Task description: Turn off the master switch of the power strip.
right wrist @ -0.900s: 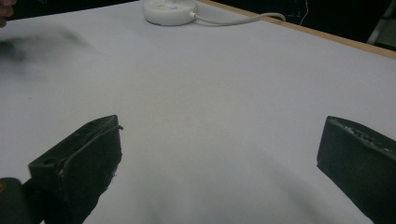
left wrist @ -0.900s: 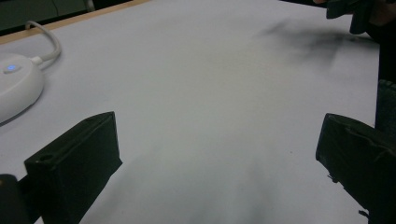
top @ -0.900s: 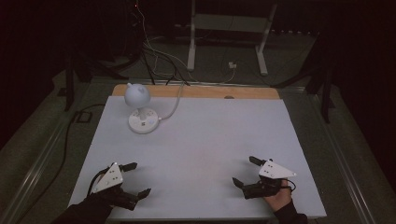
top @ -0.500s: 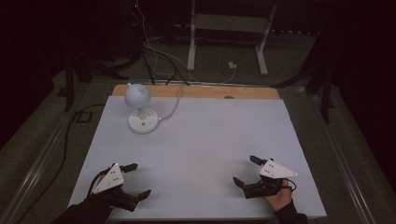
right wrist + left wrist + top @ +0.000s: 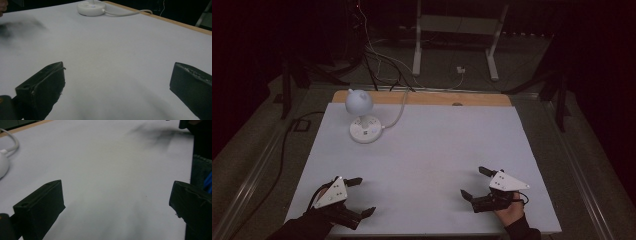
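Left gripper (image 5: 362, 196): I am holding it at the near left corner of the table, just above the white surface. Its jaws are standing wide apart, with nothing between them.

Left gripper's own view (image 5: 117, 202): I am looking along the two black jaws at bare white tabletop. The jaws are rising from the bottom corners, far from each other.

Right gripper (image 5: 475, 182): I am holding it at the near right of the table, its jaws pointing toward the left. The jaws are spread wide and gripping nothing.

Right gripper's own view (image 5: 117, 82): I am seeing bare white surface between the two jaws, which are sitting at opposite bottom corners.

Grey plates: I am seeing a pale three-cornered plate on top of each gripper in the high view.

Lamp (image 5: 360, 114): I am reading it as a small white desk lamp with a round base and a rounded head, standing at the far left of the table. It is well apart from both grippers.

Lamp cord (image 5: 398, 111): It is running from the lamp's base toward the far edge of the table.

Table (image 5: 432, 145): A white sheet is covering it; a wooden strip is showing along the far edge.

Hands: I am seeing dark sleeves entering from the near edge, one behind each gripper.
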The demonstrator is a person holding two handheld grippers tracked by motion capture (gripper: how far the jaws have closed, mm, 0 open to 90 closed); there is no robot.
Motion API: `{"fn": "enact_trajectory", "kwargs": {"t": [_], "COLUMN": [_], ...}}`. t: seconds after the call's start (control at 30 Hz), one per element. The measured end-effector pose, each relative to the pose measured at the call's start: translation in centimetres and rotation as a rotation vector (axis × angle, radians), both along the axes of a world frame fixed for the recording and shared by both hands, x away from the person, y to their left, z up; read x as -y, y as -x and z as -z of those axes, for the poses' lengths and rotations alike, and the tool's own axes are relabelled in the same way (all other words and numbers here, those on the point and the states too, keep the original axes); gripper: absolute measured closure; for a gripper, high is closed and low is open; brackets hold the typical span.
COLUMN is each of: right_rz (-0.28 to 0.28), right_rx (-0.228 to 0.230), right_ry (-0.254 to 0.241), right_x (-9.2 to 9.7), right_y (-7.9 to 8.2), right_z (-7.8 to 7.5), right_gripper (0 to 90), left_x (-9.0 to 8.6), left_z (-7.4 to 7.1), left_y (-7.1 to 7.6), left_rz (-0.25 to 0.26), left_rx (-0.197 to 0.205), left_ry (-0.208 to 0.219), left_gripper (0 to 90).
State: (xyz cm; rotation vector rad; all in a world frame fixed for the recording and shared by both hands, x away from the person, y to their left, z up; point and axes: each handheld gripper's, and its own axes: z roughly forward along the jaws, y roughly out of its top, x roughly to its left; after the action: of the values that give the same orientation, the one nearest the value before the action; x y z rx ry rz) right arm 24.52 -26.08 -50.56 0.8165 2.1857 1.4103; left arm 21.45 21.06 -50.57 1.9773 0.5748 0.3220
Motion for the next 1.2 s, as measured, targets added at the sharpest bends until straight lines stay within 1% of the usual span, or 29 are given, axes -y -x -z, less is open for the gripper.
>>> {"fn": "enact_trajectory", "kwargs": {"t": [0.07,0.23,0.27,0.37,0.43,0.47,0.53,0.63,0.87,0.93,1.2], "right_rz": [0.000,-0.003,-0.002,-0.002,-0.002,-0.003,-0.003,-0.001,-0.002,-0.001,-0.002], "right_rx": [-0.002,0.000,0.001,-0.002,-0.004,-0.001,0.001,-0.001,0.000,-0.001,-0.004], "right_ry": [0.002,-0.003,-0.001,-0.003,-0.004,0.001,-0.001,-0.004,-0.010,-0.017,-0.017], "right_x": [0.0,-0.1,-0.1,-0.2,-0.2,-0.2,-0.2,-0.2,-0.2,-0.2,-0.2], "right_y": [0.0,0.1,0.1,0.1,0.1,0.1,0.1,0.2,0.2,0.2,0.2], "right_z": [0.0,-0.1,-0.1,-0.1,-0.1,-0.1,-0.2,-0.2,-0.2,-0.3,-0.3], "right_gripper": [0.0,0.0,0.0,0.0,0.0,0.0,0.0,0.0,0.0,0.0,0.0], "left_x": [0.0,0.1,0.1,0.2,0.3,0.4,0.5,0.6,0.9,1.0,1.4], "left_z": [-0.1,-0.7,-0.9,-1.2,-1.4,-1.8,-2.0,-2.2,-2.7,-2.9,-3.9], "left_y": [0.0,0.0,0.0,0.0,0.0,0.1,0.0,-0.1,-0.3,-0.5,-1.1], "left_rz": [0.009,0.019,0.026,0.032,0.039,0.050,0.059,0.056,0.068,0.065,0.059], "left_rx": [-0.002,-0.011,-0.020,-0.017,-0.019,-0.019,-0.022,-0.024,-0.023,-0.023,-0.008], "left_ry": [-0.005,0.012,0.011,0.005,0.008,0.003,0.007,0.008,0.002,0.015,0.024], "left_gripper": [0.3,0.3,0.4,0.4,0.4,0.4,0.4,0.4,0.4,0.3,0.4]}}
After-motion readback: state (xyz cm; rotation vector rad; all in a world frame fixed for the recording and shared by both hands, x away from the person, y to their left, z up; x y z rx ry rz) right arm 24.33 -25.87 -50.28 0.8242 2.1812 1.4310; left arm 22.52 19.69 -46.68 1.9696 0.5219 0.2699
